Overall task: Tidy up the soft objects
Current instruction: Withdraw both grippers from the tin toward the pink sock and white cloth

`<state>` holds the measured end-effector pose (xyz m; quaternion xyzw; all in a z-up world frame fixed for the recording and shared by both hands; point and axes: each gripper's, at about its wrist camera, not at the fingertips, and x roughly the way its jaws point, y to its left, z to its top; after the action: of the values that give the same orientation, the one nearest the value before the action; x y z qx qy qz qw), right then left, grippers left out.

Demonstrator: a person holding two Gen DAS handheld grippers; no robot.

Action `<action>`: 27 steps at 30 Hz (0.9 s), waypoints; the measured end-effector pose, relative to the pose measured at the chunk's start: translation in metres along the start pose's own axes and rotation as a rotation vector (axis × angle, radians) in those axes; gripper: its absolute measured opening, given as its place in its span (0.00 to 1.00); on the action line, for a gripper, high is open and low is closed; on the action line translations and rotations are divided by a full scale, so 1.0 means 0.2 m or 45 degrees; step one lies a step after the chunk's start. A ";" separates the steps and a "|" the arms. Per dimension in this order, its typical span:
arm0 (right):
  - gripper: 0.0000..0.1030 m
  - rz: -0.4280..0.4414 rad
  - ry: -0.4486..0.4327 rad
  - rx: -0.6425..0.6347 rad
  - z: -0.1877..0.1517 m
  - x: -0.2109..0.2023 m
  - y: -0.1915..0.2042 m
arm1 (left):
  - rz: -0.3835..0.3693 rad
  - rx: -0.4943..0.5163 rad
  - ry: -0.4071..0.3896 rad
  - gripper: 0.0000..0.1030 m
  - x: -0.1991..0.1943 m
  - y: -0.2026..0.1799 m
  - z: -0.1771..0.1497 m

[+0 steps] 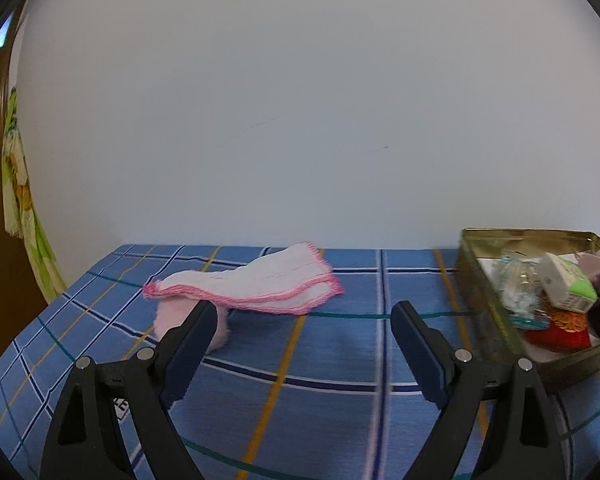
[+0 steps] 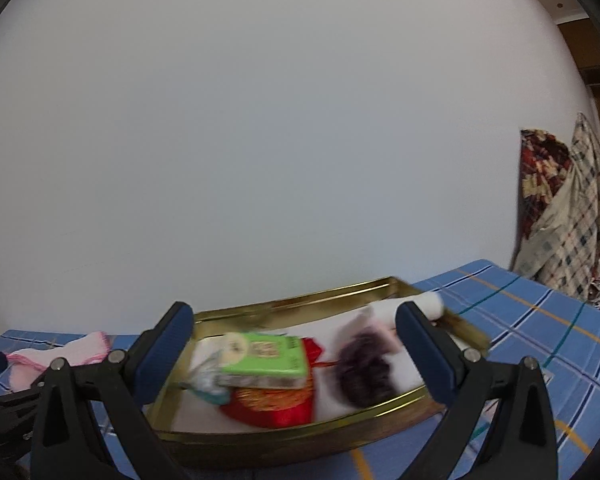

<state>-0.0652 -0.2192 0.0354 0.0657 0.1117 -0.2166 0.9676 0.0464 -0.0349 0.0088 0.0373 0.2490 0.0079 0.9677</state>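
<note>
The pink-edged cloth (image 1: 256,284) lies on the checked blue sheet (image 1: 332,364), well to the left of the gold tin (image 1: 484,292). It sits ahead of the left hand-held gripper (image 1: 304,316) and off toward that gripper's left finger (image 1: 192,344), whose tip overlaps a paler pink fluffy piece (image 1: 172,316) tucked under the cloth's near-left end. The cloth's long axis runs roughly left to right across the view, its right end away from the tin. The left hand-held gripper is spread wide with nothing between its pads. My judgement is that this left one is the nearer to the cloth, so the pick falls to it, with a swing leftward to centre the cloth between the fingers.

The right hand-held gripper (image 2: 296,320) hangs over the tin, also spread wide and empty. Inside the tin lie a green packet (image 2: 264,356), a red embroidered pouch (image 2: 276,404), a dark purple fluffy ball (image 2: 364,372) and a white roll (image 2: 412,304) against the far-right rim; that view is blurred.

The surface is a soft sheet, so the cloth may drag rather than lift cleanly. Behind the tin is a bare white wall (image 1: 300,100); patterned fabrics (image 2: 560,208) hang to its right.
</note>
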 end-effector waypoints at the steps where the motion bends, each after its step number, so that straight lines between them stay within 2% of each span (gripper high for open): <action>1: 1.00 0.014 0.001 -0.004 -0.01 0.00 0.03 | 0.003 -0.014 0.010 0.88 0.01 0.03 0.00; 6: 1.00 0.072 0.010 -0.014 -0.04 -0.02 0.16 | 0.053 -0.025 0.042 0.88 0.07 0.14 0.01; 17: 1.00 0.202 0.057 -0.017 -0.08 -0.03 0.43 | 0.123 -0.192 0.240 0.88 0.29 0.47 -0.01; 21: 1.00 0.240 0.086 -0.011 -0.10 -0.03 0.51 | 0.116 -0.197 0.297 0.88 0.38 0.54 -0.01; 27: 1.00 0.277 0.117 -0.026 -0.12 -0.03 0.60 | 0.057 -0.223 0.420 0.88 0.52 0.60 -0.02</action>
<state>-0.0229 -0.1051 0.0229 0.0775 0.1502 -0.1061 0.9799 0.1361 0.0886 -0.0348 -0.0433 0.4019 0.0569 0.9129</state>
